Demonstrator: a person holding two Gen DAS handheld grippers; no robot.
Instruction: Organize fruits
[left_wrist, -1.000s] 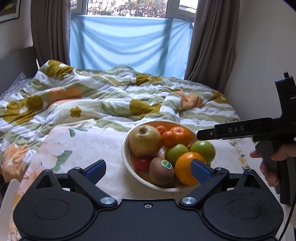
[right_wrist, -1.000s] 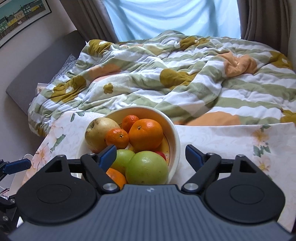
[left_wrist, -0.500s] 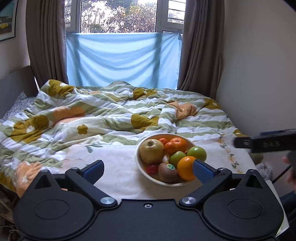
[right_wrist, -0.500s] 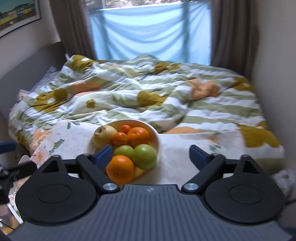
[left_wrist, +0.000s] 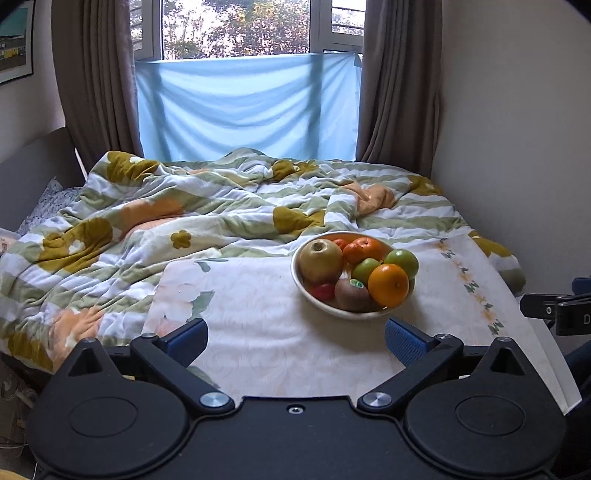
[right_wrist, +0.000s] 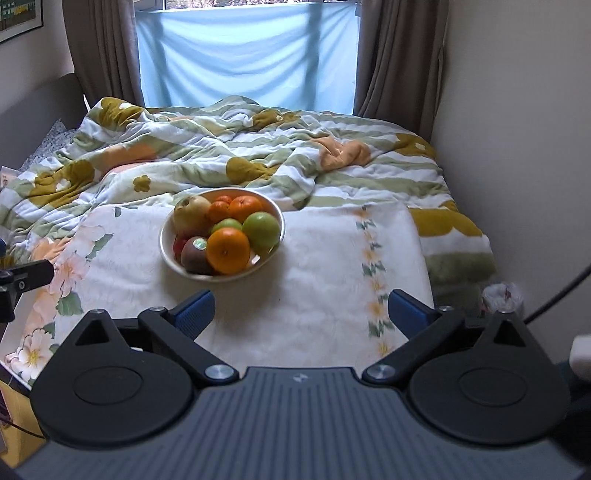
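A bowl is set on a cloth-covered table, toward its far edge. Fruit is piled in the bowl: a pear at the back left, two tangerines behind, two apples to the right, an orange at the front, a kiwi to its left. Behind the table a bed is found, with a rumpled quilt spread over it. Beyond the bed a window is flanked by curtains, its lower part covered by a sheet. A wall runs along the right of the bed. The left gripper and the right gripper are held before the table's near edge, apart from the bowl.
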